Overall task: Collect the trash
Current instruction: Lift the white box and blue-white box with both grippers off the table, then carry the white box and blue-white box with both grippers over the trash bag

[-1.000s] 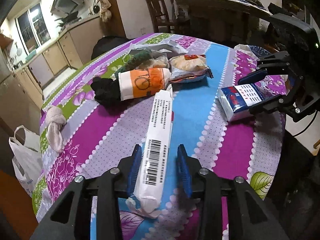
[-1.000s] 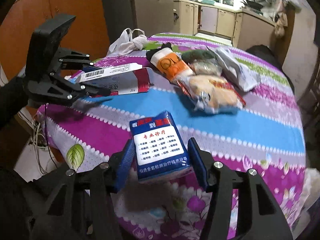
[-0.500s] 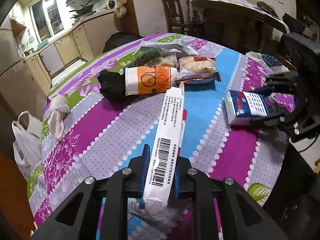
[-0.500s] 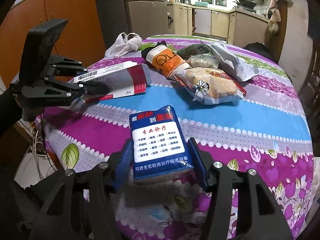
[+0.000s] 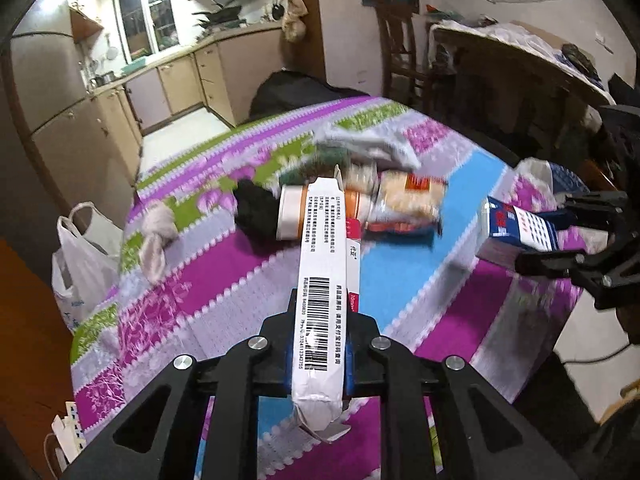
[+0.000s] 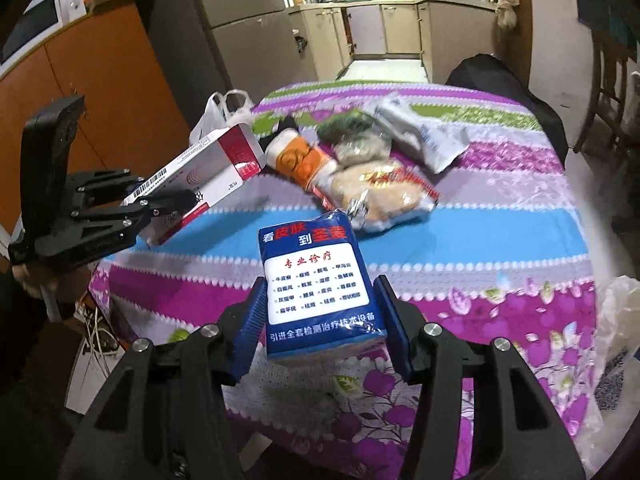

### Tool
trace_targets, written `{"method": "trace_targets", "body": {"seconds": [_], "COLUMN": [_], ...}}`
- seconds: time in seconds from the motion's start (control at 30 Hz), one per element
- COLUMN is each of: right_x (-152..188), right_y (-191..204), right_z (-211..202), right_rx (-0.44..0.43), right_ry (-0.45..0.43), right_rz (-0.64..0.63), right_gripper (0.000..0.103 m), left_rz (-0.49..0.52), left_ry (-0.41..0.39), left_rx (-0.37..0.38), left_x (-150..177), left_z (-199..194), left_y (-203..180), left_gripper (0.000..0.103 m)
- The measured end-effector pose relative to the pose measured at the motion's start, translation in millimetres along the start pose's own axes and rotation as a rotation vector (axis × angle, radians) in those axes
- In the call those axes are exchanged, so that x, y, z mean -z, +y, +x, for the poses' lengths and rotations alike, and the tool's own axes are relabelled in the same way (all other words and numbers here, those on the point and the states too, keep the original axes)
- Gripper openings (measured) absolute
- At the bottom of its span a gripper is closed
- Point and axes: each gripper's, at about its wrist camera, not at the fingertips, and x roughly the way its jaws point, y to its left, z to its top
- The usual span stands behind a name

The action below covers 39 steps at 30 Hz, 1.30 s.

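Observation:
A long white carton with a barcode and a red side [image 5: 322, 248] sticks out from my left gripper [image 5: 318, 344]. The jaws are still closing and their pads press its near end; it hangs above the cloth. In the right wrist view the carton [image 6: 208, 168] and left gripper [image 6: 160, 204] are raised at the left. My right gripper [image 6: 320, 328] is shut on a blue tissue pack [image 6: 316, 284], held clear of the table. More trash lies mid-table: an orange-and-white wrapper [image 6: 300, 158], a snack bag [image 6: 380, 192], a silver pouch [image 6: 424, 136].
The round table wears a striped purple, blue and green cloth [image 6: 500, 240]. A knotted rag [image 5: 158, 236] lies near its left edge, and a white plastic bag [image 5: 84, 256] stands beside the table. Another thin plastic bag [image 6: 620, 320] sits at the right edge. Chairs and kitchen cabinets stand behind.
My left jaws closed onto the carton and lifted it off the cloth. The right gripper rose with the tissue pack. Both wrists rolled a little.

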Motion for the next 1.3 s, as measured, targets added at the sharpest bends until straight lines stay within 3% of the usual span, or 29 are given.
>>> {"method": "trace_targets", "body": {"seconds": [0.2,0.5,0.9,1.3], "right_x": [-10,-17,-3,32], "right_y": [-12,-67,-165,-241], "right_z": [-29,-83,-150,-194], "right_rx": [0.039,0.178,0.366,0.549], "right_ry": [-0.026,-0.038,-0.02,0.075], "right_rz": [0.016,0.074,0.201,0.305], "right_gripper": [0.051,0.052,0.052,0.052], "left_rz": [-0.003,0.134,0.295,0.446], "left_ry": [-0.044,-0.116,-0.169,-0.134], "left_rx": [-0.037,-0.045,0.044,0.152], "left_x": [-37,-101,-176,-208], "left_z": [-7,-4,23,64], "left_y": [-29,-111,-250,-388], "left_gripper": [0.018,0.018,0.018,0.018]}}
